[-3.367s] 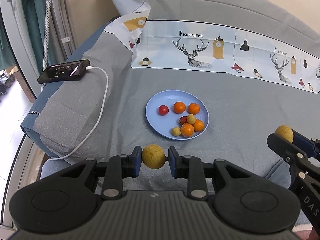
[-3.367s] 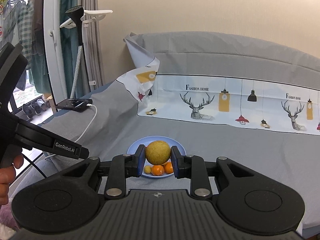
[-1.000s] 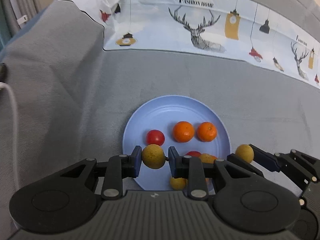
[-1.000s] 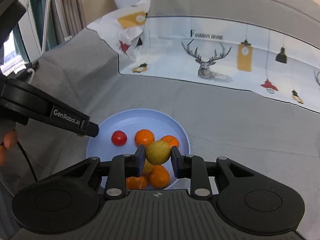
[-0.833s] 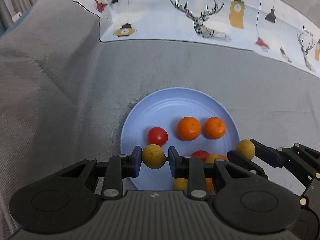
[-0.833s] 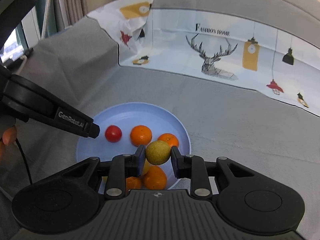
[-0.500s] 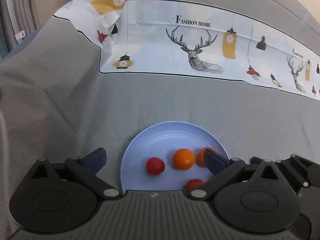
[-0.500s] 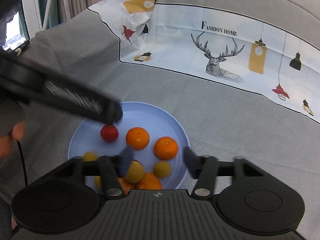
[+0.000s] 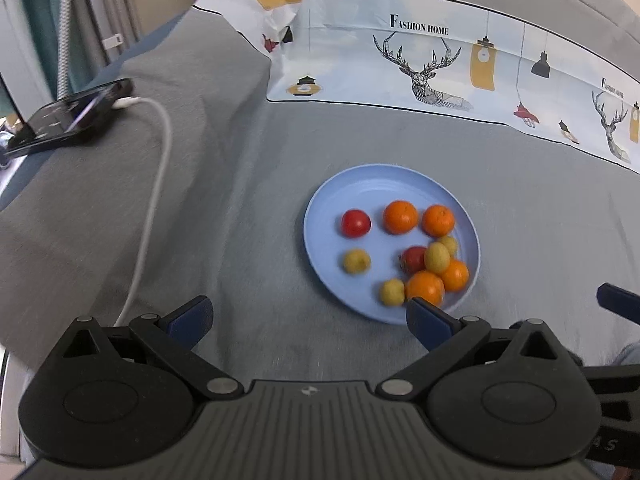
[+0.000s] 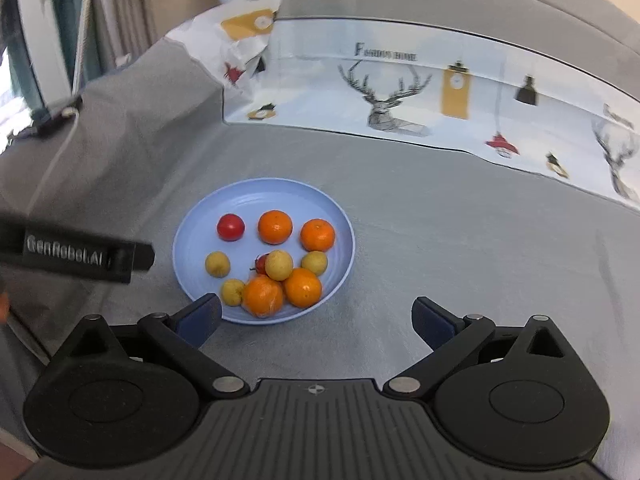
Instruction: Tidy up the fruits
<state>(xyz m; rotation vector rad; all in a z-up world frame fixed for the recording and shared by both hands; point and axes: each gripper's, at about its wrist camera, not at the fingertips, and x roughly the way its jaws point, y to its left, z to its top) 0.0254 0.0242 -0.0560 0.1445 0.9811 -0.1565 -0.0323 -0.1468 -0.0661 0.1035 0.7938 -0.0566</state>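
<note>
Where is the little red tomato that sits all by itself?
In the right wrist view, the red tomato sits on the far left part of the blue plate, just left of an orange and beyond a small yellow fruit.

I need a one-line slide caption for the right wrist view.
Right gripper open and empty above a blue plate of fruits on a grey bedsheet.

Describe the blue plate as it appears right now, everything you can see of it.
The blue plate is round, pale blue, shallow, with a low raised rim and faint concentric rings; it looks like smooth plastic. It lies flat on the grey bedsheet, below the deer-print cloth. On it lie ten small fruits: four oranges, four yellow ones and two red, mostly clustered toward the near right side. Neither gripper touches it; the left gripper and the right gripper are both open and empty.
</note>
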